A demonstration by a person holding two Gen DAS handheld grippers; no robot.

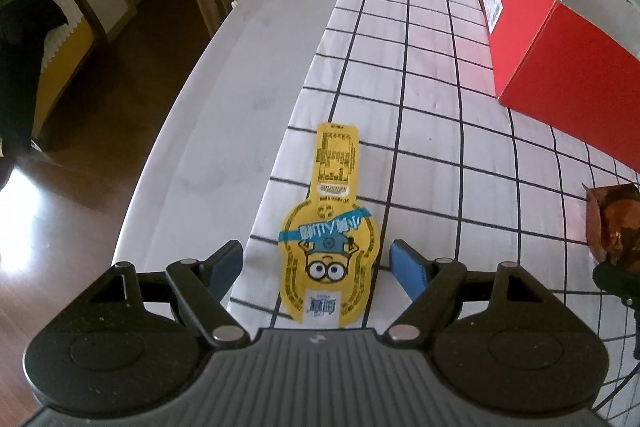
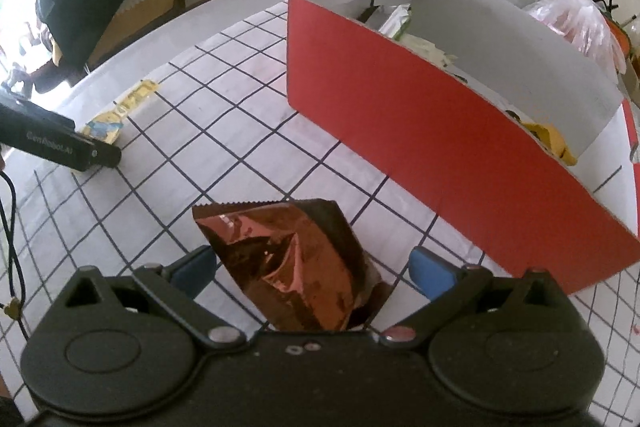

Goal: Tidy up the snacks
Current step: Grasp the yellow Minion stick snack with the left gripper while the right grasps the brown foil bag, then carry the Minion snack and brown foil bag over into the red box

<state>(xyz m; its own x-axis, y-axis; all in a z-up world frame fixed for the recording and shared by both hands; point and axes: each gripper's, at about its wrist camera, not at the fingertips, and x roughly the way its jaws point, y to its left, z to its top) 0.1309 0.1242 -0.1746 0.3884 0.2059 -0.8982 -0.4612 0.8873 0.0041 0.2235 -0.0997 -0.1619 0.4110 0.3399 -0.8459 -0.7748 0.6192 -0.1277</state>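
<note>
We held both tongs wide open, gripping nothing. The left tongs (image 1: pixel 316 269) straddled the flat yellow cartoon sachet (image 1: pixel 329 259) on the table (image 1: pixel 432 75); the right tongs (image 2: pixel 314 273) straddled the crinkled copper foil packet (image 2: pixel 294 267) near the red cardboard box (image 2: pixel 400 131). Both snacks seemed light and slippery, so we judged a pinch across the middle best.

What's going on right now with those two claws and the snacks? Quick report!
Left gripper open, straddling yellow snack pouch. Right gripper open around brown foil packet. Red box ahead, nothing blocking.
</note>
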